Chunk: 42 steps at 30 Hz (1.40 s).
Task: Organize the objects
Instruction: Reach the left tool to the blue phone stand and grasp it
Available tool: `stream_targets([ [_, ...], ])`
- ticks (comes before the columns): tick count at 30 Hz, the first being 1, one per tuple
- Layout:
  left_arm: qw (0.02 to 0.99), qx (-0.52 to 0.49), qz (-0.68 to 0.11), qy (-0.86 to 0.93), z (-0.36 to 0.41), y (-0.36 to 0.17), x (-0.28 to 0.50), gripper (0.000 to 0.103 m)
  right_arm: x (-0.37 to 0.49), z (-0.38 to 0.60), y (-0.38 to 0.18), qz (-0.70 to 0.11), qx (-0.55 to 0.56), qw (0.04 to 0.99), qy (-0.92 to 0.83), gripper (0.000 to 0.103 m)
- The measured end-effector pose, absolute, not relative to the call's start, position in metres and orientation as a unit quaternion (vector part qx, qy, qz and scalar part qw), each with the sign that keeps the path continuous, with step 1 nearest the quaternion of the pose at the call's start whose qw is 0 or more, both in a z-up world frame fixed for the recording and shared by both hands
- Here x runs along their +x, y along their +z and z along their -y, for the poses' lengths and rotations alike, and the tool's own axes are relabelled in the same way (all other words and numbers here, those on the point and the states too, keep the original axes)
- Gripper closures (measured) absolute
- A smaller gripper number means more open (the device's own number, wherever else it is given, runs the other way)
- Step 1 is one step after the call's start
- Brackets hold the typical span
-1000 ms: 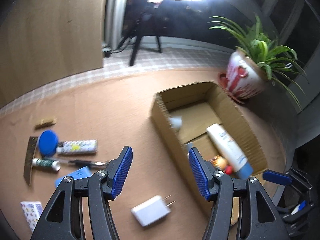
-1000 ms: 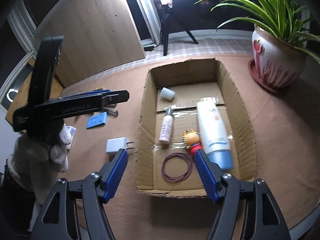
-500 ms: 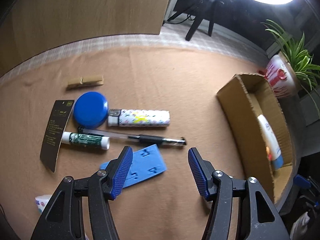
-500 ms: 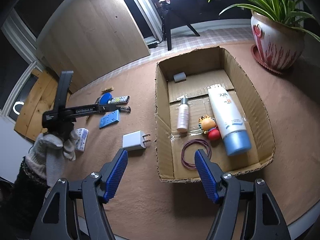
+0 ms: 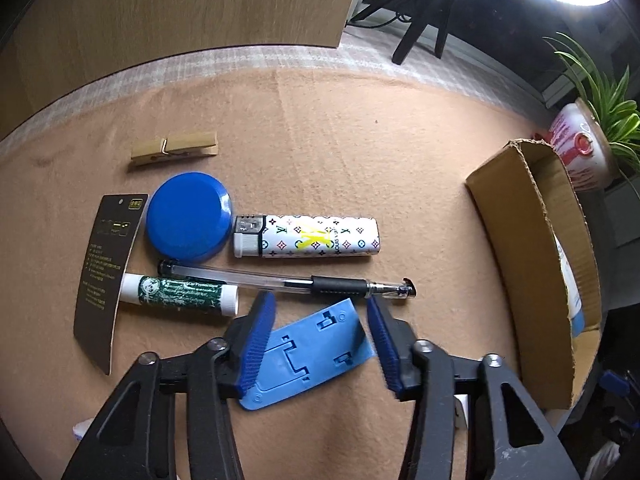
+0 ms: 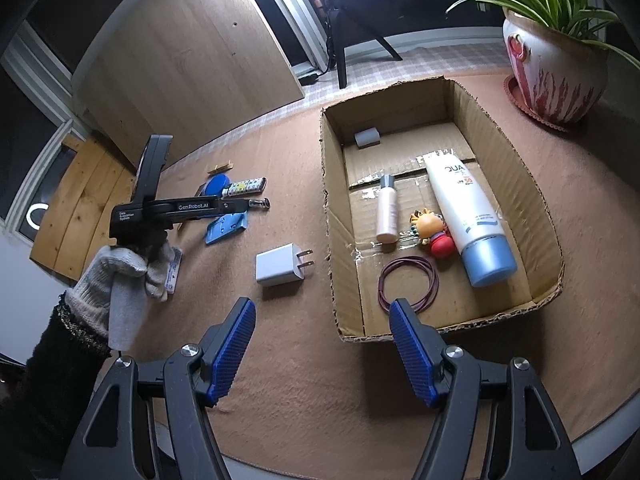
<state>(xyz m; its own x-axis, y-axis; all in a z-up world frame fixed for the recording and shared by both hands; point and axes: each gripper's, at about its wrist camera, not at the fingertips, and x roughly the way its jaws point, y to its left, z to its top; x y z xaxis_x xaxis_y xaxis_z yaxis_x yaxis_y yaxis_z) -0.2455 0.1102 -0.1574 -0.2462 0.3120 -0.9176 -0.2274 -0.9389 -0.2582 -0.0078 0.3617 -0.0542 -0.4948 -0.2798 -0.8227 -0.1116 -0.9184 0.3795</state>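
Inside the cardboard box (image 6: 536,184) five items are lying packed, while I am straddling the blue plastic stand (image 5: 308,356) with my left gripper (image 5: 318,340) spread, the right gripper (image 6: 322,354) idling agape, eight pieces awaiting.

Left wrist view looked steeply down, close over the blue plate (image 5: 308,352) and pen (image 5: 288,279). Right wrist view sat higher and farther back, facing the box (image 6: 436,216). Both shared plate, pen, box.
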Motion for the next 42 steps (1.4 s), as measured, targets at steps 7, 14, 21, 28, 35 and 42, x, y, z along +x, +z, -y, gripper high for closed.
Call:
stream_targets([
  [7, 0.187, -0.583, 0.001, 0.79, -0.118, -0.155, -0.219, 0.065, -0.014, -0.36, -0.06, 0.203, 0.508, 0.052, -0.836, 0.037],
  [14, 0.175, -0.564, -0.005, 0.807, -0.115, -0.154, -0.181, 0.07, -0.027, -0.346, -0.064, 0.206, 0.514, 0.077, -0.829, 0.037],
  [21, 0.173, -0.559, -0.002, 0.811, -0.111, -0.156, -0.155, 0.072, -0.056, -0.324, -0.063, 0.193, 0.52, 0.105, -0.826, 0.037],
  [28, 0.175, -0.558, -0.004, 0.812, -0.107, -0.156, -0.141, 0.072, -0.103, -0.303, -0.066, 0.179, 0.528, 0.13, -0.819, 0.037],
  [35, 0.155, -0.558, -0.001, 0.815, -0.109, -0.153, -0.139, 0.049, -0.175, -0.278, -0.094, 0.126, 0.561, 0.134, -0.807, 0.038],
  [42, 0.118, -0.545, 0.001, 0.83, -0.12, -0.159, -0.147, 0.036, -0.223, -0.252, -0.122, 0.094, 0.598, 0.157, -0.78, 0.05],
])
